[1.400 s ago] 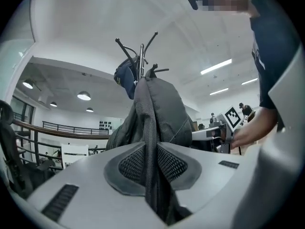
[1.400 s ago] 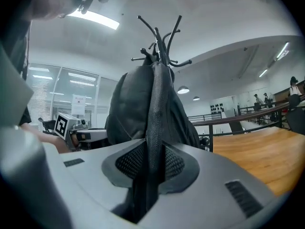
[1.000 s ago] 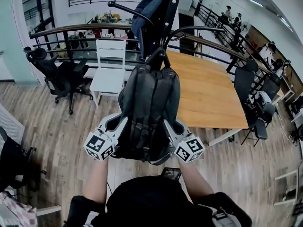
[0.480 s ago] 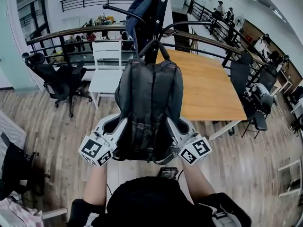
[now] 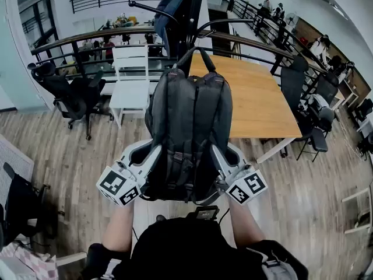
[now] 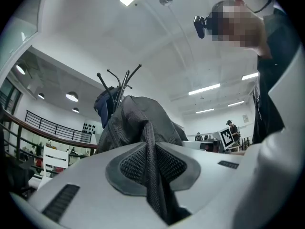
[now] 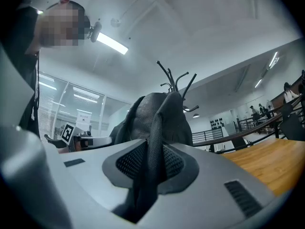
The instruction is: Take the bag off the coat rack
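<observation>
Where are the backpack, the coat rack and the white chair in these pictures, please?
backpack [image 5: 189, 127], head view, on the middle of its grey body.
coat rack [image 5: 197, 10], head view, on its dark upright pole.
white chair [image 5: 129, 93], head view, on its seat.

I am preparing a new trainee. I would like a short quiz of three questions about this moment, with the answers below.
1. True or false: the left gripper hangs open and empty.
2. What does the right gripper clamp? A a cup; B fabric of the backpack; C a book.
3. Fill in: beyond the backpack stands a table with a ___ top.
Key: 1 false, it is shut on backpack fabric; 2 B; 3 wooden.
</observation>
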`<act>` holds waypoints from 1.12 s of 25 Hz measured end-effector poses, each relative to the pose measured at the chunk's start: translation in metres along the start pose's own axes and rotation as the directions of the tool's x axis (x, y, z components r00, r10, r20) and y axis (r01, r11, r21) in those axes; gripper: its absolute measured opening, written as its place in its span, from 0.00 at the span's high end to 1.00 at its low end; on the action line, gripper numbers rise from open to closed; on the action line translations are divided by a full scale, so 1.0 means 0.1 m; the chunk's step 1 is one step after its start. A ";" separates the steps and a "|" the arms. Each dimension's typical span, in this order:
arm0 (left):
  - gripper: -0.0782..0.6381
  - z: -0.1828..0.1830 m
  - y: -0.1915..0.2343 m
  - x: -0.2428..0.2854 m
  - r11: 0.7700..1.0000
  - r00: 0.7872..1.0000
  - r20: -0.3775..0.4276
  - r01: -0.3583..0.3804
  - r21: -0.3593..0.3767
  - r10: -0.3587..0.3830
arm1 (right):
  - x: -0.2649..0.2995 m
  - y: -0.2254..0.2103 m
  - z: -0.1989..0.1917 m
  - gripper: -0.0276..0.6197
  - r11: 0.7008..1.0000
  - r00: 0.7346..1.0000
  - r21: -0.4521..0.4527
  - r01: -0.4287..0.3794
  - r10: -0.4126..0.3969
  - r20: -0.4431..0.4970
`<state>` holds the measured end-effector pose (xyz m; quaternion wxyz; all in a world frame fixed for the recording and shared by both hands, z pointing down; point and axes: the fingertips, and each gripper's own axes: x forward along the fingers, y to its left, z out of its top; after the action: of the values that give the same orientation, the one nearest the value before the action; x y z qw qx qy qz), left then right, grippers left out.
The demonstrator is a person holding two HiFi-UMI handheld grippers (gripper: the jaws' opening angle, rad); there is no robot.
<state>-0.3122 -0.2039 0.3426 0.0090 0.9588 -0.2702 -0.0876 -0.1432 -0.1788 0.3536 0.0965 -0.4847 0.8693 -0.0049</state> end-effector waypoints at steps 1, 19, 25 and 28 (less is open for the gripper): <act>0.79 0.01 -0.04 -0.03 1.000 1.000 0.003 0.000 -0.006 0.000 | -0.04 0.03 0.01 0.82 1.000 1.000 0.012 -0.008 0.008 0.005; 0.80 -0.48 -1.34 -0.78 0.970 0.967 -0.092 -0.240 -0.028 0.236 | -1.17 0.52 -0.37 0.82 0.982 0.981 0.075 -0.171 0.177 -0.076; 0.80 -0.72 -1.83 -0.98 0.951 0.946 -0.138 -0.302 -0.061 0.292 | -1.63 0.62 -0.54 0.83 0.975 0.971 0.091 -0.204 0.213 -0.111; 0.80 -0.77 -2.03 -1.08 0.945 0.942 -0.149 -0.316 -0.090 0.301 | -1.82 0.69 -0.58 0.83 0.966 0.963 0.119 -0.231 0.245 -0.116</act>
<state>-0.2845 0.0233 0.4228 0.0947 0.9062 -0.4105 -0.0360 -0.1185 0.0063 0.4336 0.0650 -0.3696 0.9243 -0.0700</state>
